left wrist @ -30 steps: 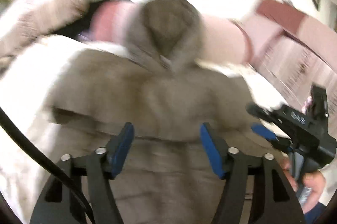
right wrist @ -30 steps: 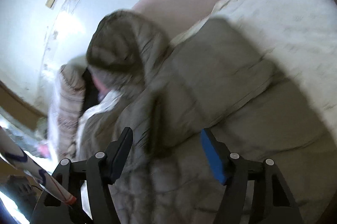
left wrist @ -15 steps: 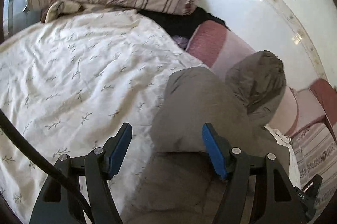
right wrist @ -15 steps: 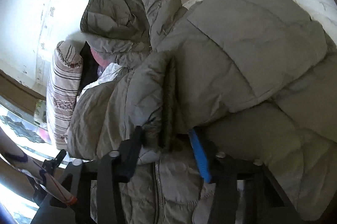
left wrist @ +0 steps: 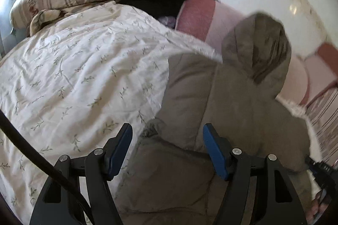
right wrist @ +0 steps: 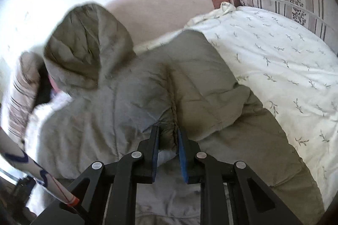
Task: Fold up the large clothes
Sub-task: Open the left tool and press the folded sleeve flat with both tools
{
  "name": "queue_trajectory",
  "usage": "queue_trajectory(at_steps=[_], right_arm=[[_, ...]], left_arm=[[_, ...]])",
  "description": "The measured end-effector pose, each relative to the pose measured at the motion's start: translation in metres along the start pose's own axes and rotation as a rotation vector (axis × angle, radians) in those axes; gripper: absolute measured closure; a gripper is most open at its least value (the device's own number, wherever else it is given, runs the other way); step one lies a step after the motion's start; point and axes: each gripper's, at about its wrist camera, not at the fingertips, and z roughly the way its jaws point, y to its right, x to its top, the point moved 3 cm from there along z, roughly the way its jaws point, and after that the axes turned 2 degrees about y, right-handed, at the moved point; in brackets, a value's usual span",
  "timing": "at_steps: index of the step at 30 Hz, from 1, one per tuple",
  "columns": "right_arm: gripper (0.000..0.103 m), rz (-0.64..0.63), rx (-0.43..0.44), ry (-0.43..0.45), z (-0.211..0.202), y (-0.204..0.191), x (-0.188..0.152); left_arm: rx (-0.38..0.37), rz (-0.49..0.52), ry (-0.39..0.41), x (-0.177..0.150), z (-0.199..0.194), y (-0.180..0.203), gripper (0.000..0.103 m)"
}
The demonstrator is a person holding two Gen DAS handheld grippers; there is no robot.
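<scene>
Here my right claw [right wrist: 168, 146] pinches a gathered fold of the grey hooded jacket [right wrist: 131, 102], which lies on the bed's white leaf-print quilt [right wrist: 285, 68]. My left claw [left wrist: 166, 148] gapes wide above it, gripping nothing; bare quilt spreads toward nine o'clock.

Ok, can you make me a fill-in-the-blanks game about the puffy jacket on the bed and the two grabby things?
1. The right hand-held gripper is pinching a fold of the grey ____.
2. The left hand-held gripper has its jaws wide ____.
3. The jacket lies on a white quilt printed with little ____.
4. At the top of the jacket, its puffy ____ leans against a pink cushion.

Missing words: jacket; open; leaves; hood
</scene>
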Motion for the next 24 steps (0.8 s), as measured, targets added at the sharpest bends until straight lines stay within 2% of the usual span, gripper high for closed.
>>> queue_trajectory(at_steps=[4,8,9,11,13,14,16,20,24], right_arm=[[0.083,-0.029,-0.039,-0.004,0.007,-0.001,-0.002],[0.062,-0.015,-0.080,0.001,0.001,0.003,0.001],[0.061,-0.002,-0.096,0.013,-0.006,0.006,0.002],[0.061,0.014,-0.132,0.073,-0.023,0.008,0.005],[0.061,-0.016,-0.181,0.176,-0.043,0.002,0.008],[0.061,-0.038,-0.169,0.225,-0.051,-0.003,0.009],[0.061,-0.069,-0.112,0.248,-0.056,-0.013,0.009],[0.061,-0.203,-0.033,0.186,-0.037,-0.041,-0.004],[0.061,-0.243,-0.056,0.091,-0.010,-0.045,-0.016]], left_arm=[[0.062,0.083,-0.039,-0.010,0.016,0.014,0.035],[0.078,0.106,-0.004,-0.009,0.007,0.018,0.035],[0.074,0.107,0.016,-0.007,0.001,0.020,0.035],[0.067,0.119,0.065,-0.002,-0.014,0.027,0.035],[0.059,0.144,0.116,0.000,-0.027,0.038,0.031],[0.055,0.158,0.127,-0.001,-0.031,0.044,0.029],[0.043,0.198,0.135,-0.007,-0.032,0.059,0.028],[0.047,0.290,0.093,-0.023,-0.018,0.085,0.028],[0.094,0.360,0.077,-0.036,-0.005,0.099,0.028]])
